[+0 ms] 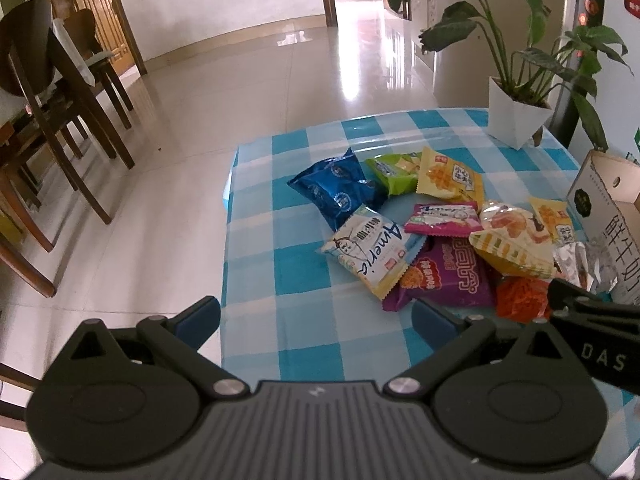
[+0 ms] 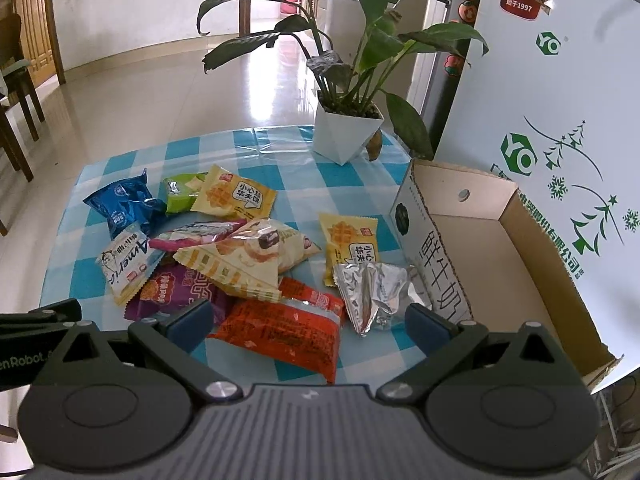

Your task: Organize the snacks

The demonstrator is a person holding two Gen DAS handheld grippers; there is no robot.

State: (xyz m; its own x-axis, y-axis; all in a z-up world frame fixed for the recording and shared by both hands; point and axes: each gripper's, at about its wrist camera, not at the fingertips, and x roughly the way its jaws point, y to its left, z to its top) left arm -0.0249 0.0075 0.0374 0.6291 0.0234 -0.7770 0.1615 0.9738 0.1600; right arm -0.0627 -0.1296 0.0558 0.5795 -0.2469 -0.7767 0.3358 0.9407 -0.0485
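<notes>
Several snack packets lie in a loose pile on the blue-and-white checked table (image 1: 304,320): a blue packet (image 1: 336,188), a white "Ameri" packet (image 1: 370,256), a purple packet (image 1: 444,276), an orange packet (image 2: 280,332) and a silver foil packet (image 2: 376,296). An open cardboard box (image 2: 492,248) stands at the table's right, empty inside. My left gripper (image 1: 316,316) is open and empty, hovering at the near left edge of the pile. My right gripper (image 2: 308,324) is open and empty, its jaws on either side of the orange and silver packets.
A potted plant in a white pot (image 2: 346,132) stands at the table's far side. A large white carton (image 2: 552,120) rises behind the box. Wooden chairs (image 1: 60,120) stand on the tiled floor to the left.
</notes>
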